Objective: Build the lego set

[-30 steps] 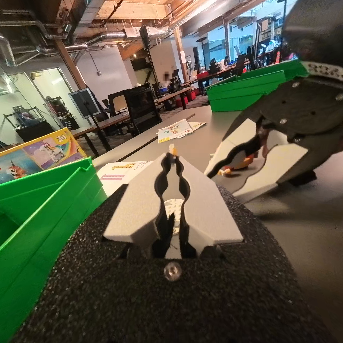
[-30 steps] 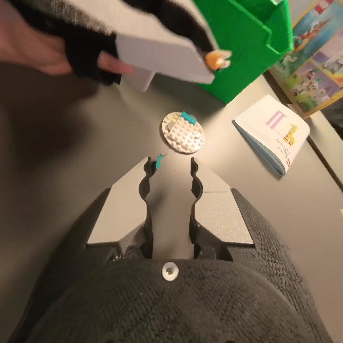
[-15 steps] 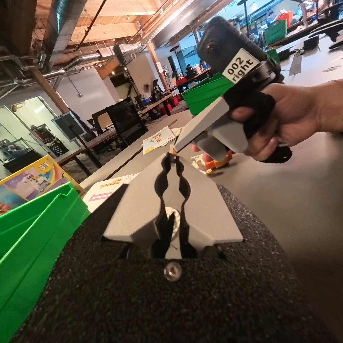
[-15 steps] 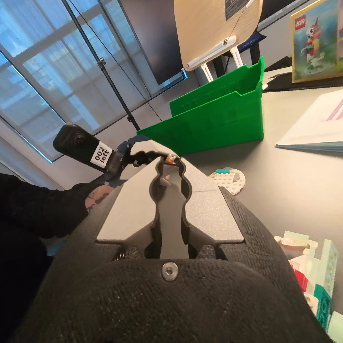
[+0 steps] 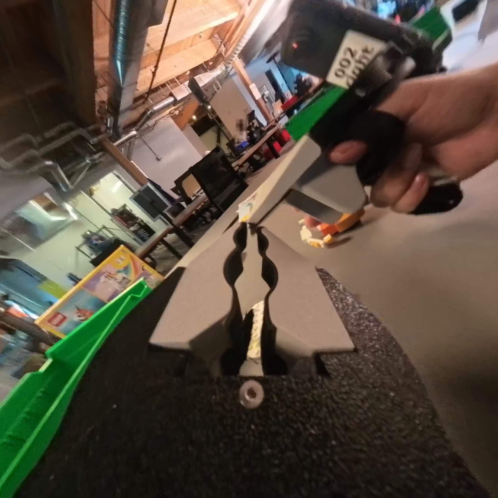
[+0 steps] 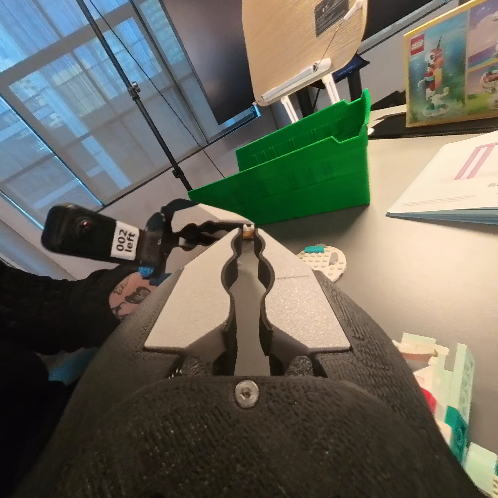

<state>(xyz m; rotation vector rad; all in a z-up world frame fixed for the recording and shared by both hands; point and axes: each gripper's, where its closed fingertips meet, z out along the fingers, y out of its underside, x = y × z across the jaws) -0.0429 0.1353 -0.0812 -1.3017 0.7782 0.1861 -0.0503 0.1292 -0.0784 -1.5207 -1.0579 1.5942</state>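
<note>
Tongs (image 6: 248, 234) between bin (image 6: 296, 183), plate (image 6: 326, 262)

Two grippers (image 6: 248, 234) (image 5: 250, 229) – one green bin (image 6: 296, 183), one booklet (image 6: 452, 183), one round white plate (image 6: 326, 262)

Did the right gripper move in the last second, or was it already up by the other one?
Yes. The right gripper was low over the white round plate; now it is raised beside it, tips meeting the left gripper at a small orange-and-white piece.
</note>
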